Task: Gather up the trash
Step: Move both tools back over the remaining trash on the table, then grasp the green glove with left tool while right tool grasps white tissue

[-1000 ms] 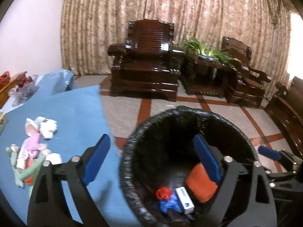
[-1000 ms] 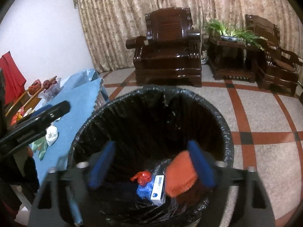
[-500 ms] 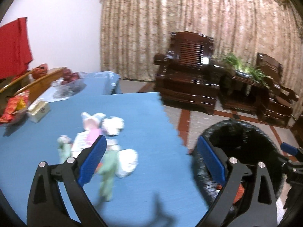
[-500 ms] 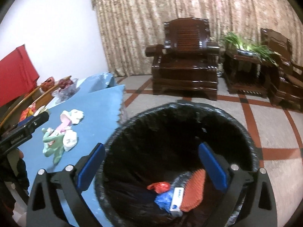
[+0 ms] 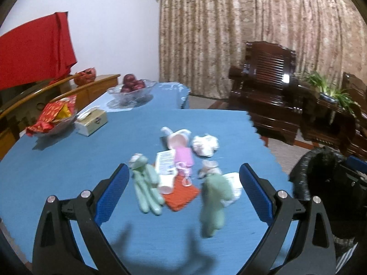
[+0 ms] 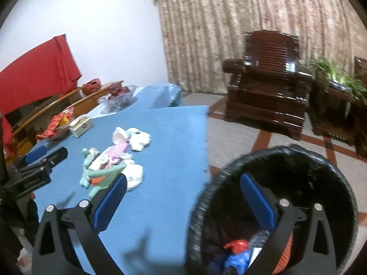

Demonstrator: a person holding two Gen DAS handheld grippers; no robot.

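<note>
We've got the left tool (image 5: 182,189) spread wide and empty over the blue surface (image 5: 68,167), litter pile (image 5: 181,169) right between its tips. Right tool (image 6: 183,202), also wide, straddles the bin (image 6: 321,167) rim. Next up, probably drop and pinch a scrap.

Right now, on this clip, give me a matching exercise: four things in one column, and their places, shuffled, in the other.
Things:
1 apples
2 tissue box
3 orange cloth
4 red wrapper

Places:
A in the black trash bin
B in the glass bowl at the table's far end
C in the pile between the left tongs
D beside the bowl of red packets

Pairs: 1-B, 2-D, 3-C, 4-A
</note>
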